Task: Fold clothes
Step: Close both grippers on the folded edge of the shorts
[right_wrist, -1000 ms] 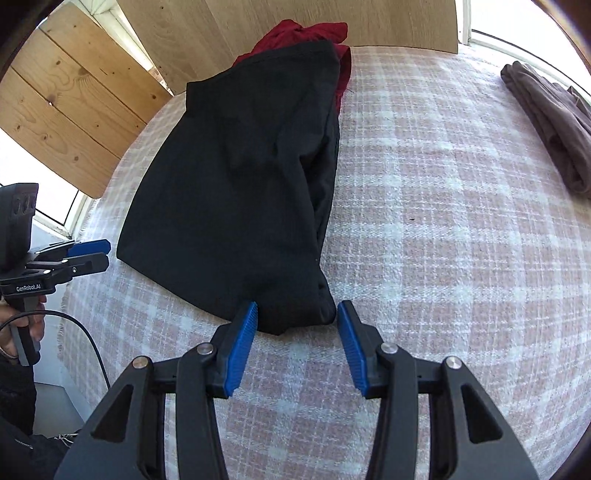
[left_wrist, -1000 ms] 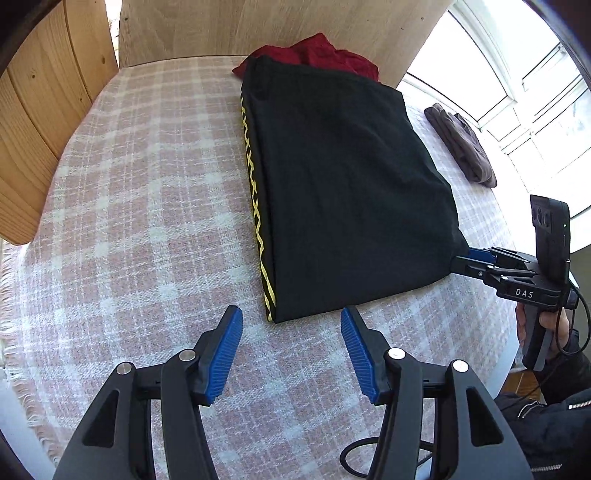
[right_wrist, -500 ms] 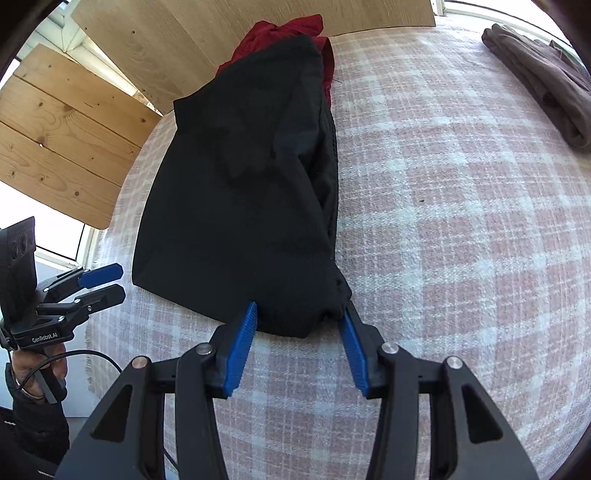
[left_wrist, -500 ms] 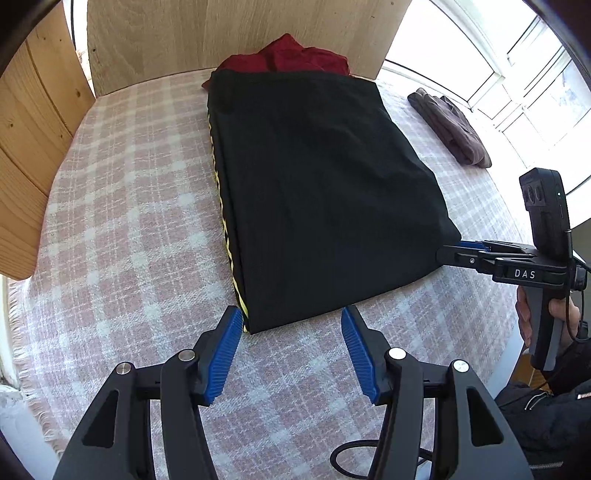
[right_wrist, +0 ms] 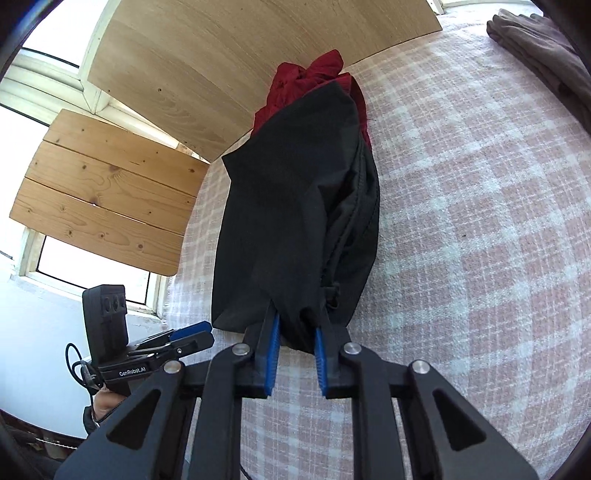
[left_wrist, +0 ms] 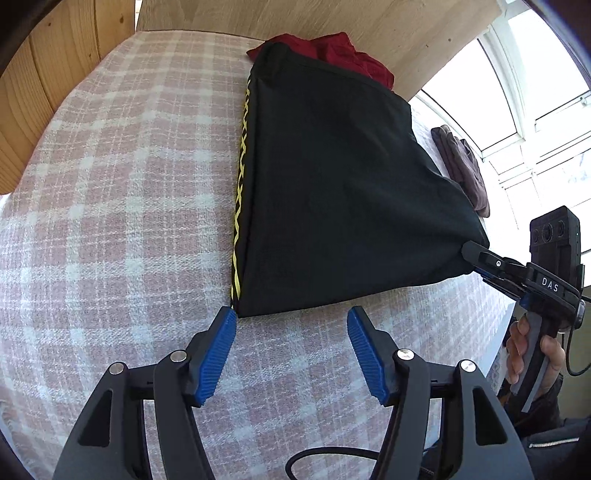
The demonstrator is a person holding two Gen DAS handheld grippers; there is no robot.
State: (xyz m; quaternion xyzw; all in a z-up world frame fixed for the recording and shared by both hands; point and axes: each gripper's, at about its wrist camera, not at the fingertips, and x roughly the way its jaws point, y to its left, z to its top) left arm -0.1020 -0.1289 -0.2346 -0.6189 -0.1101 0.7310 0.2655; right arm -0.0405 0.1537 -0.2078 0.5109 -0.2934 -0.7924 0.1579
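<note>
Closest to me, in the left wrist view, my left gripper [left_wrist: 291, 328] has its blue fingers [left_wrist: 218, 354] spread wide and still opening, with nothing between them. They hover over a surface [left_wrist: 122, 206] covered in a pink and white checked cloth, and the tip of the left-hand finger sits just beside the near corner of the black garment [left_wrist: 332, 192].

In the right wrist view, my right gripper [right_wrist: 295, 338] is closing, its blue fingers [right_wrist: 272, 354] pinching a bunched corner of the black garment [right_wrist: 291, 221]. That corner is lifted off the cloth, so the fabric rises from the surface into the fingers. The left view shows the same thing from the side: the right gripper [left_wrist: 476, 258] grips the garment's near right corner, and a hand [left_wrist: 535, 350] wraps its handle.

The garment lies along the middle of the surface, stretching away from me. A yellow zigzag trim [left_wrist: 240, 199] runs down its left edge.

Past its far end, a crumpled red garment [left_wrist: 332, 48] peeks out against a wooden board [left_wrist: 332, 18]. A brown garment [left_wrist: 461, 166] lies well apart on the right, near the windows [left_wrist: 535, 92].
</note>
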